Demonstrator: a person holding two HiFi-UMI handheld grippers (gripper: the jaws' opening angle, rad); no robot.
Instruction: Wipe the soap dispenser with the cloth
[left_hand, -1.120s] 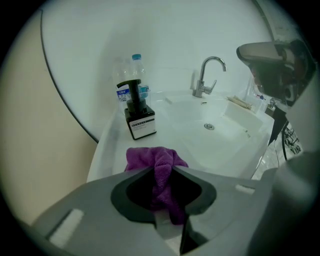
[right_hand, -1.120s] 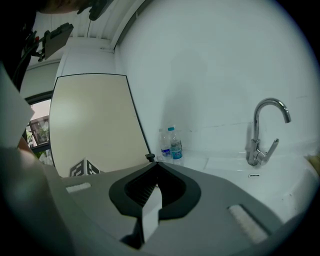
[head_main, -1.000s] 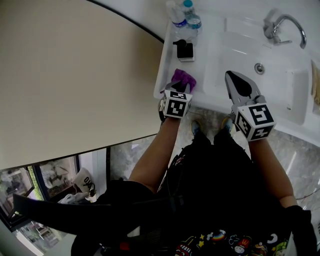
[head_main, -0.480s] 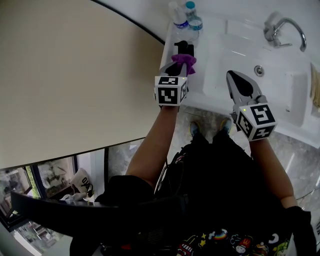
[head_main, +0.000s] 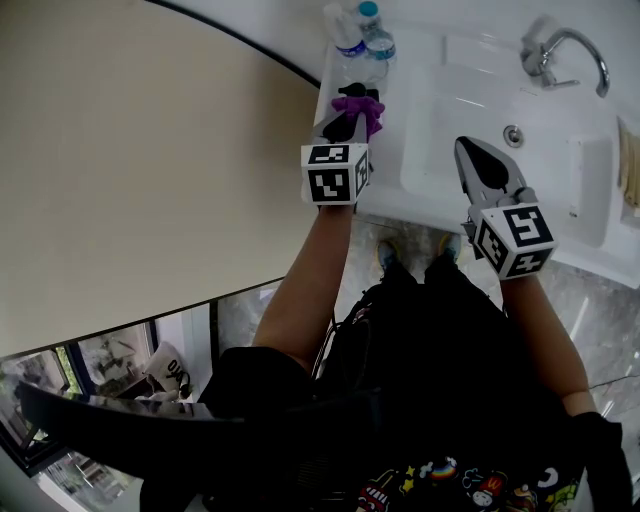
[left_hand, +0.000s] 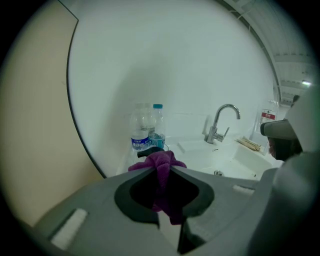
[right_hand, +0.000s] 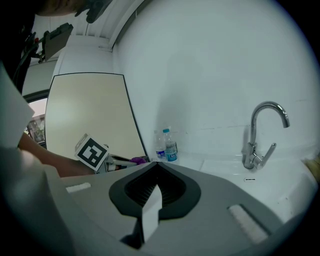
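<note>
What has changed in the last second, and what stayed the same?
The left tool, shut on the purple cloth, moved forward from the counter edge to the soap dispenser; the cloth now sits at its pump. Nothing was taken or released. The right tool stayed shut and empty over the sink edge; the bottles did not move.

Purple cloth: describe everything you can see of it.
The purple cloth is a small, soft, fuzzy-looking rag, crumpled into a bunch. The left gripper is shut on it, with a fold standing above the jaws and a tail hanging below between them. It is held up at the black spout of the soap dispenser, in front of two water bottles; whether it touches the spout is unclear.
</note>
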